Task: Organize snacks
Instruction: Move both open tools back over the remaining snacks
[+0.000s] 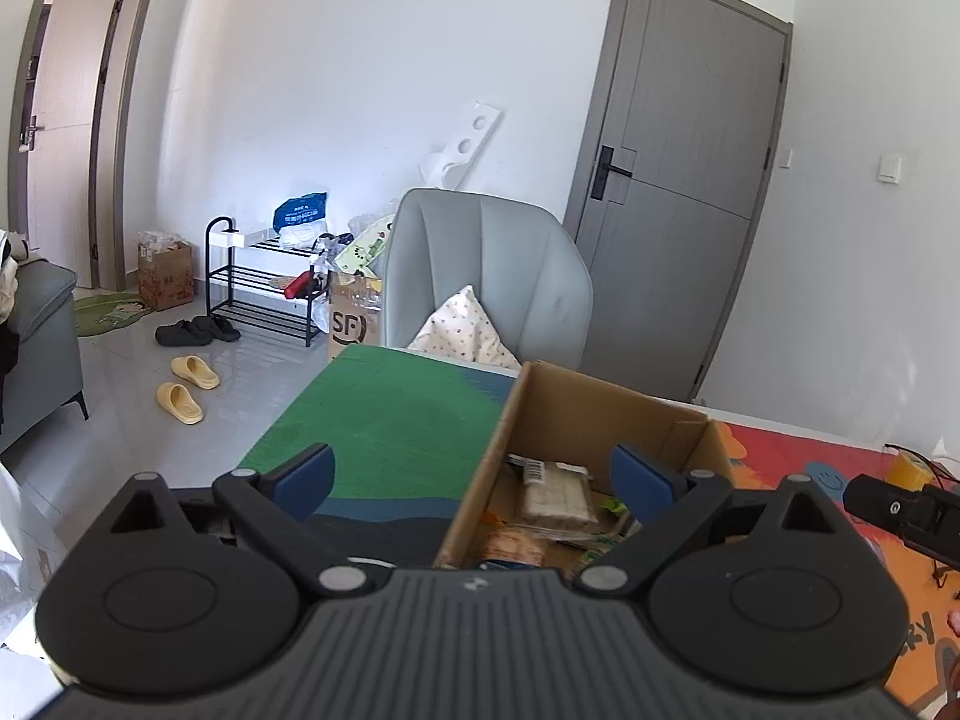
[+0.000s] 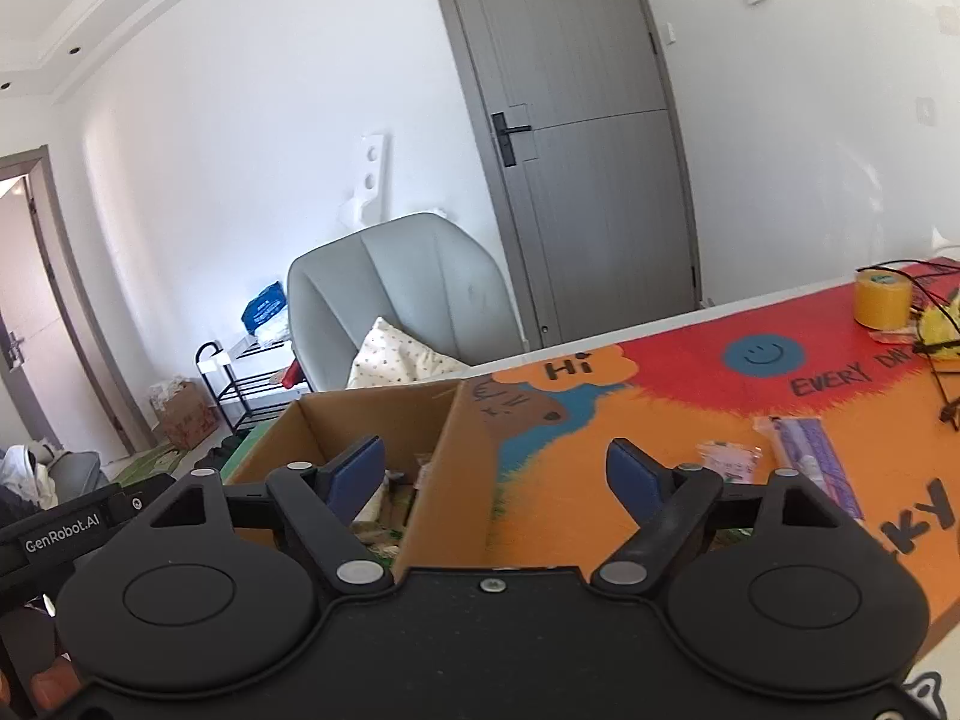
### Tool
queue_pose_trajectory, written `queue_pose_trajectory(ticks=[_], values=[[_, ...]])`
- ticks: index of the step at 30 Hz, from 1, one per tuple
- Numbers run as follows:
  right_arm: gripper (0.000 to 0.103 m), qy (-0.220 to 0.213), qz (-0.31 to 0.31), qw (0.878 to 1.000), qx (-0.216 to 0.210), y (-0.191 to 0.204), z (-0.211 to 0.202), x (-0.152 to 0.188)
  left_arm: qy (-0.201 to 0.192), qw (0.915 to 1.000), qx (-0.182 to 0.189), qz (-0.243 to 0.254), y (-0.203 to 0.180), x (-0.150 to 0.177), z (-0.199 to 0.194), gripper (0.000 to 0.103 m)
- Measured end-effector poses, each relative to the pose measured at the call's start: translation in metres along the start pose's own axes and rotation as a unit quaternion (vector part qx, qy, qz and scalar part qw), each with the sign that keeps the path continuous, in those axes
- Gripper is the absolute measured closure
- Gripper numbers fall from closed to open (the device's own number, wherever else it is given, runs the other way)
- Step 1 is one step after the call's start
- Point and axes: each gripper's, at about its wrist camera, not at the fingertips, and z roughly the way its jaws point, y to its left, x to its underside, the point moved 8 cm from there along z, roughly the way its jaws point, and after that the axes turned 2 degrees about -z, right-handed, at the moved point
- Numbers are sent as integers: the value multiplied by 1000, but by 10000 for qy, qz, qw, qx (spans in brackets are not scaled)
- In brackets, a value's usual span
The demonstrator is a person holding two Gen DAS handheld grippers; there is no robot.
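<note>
My right gripper (image 2: 497, 474) sits spread and empty over the cardboard box (image 2: 462, 468) wall; left gripper (image 1: 474, 483) spread too, empty. Loose snack packets (image 2: 810, 462) lie right of the right jaws, long axis pointing away, so right hand's nearer

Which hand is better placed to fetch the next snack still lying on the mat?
Probably the right. Its tool stands open beside the box, with the loose packets just ahead to its right. The left tool is open over the box's far wall, away from them.
</note>
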Motion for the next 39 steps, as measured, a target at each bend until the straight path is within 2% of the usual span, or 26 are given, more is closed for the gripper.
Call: queue_pose_trajectory(ticks=[4,11,31,39], values=[[11,8,94,9999,105,-17,-8,3,-2,9999,122,107,-15,4,-4,5],[6,-53,295,9990,323,-53,-28,5,12,9991,342,261,-46,15,-13,1],[3,-282,784,9930,835,-135,-64,5,118,9906,1099,812,-134,42,-32,1],[3,-286,957,9911,881,-159,-65,9,226,9848,1340,1082,-169,59,-30,1]])
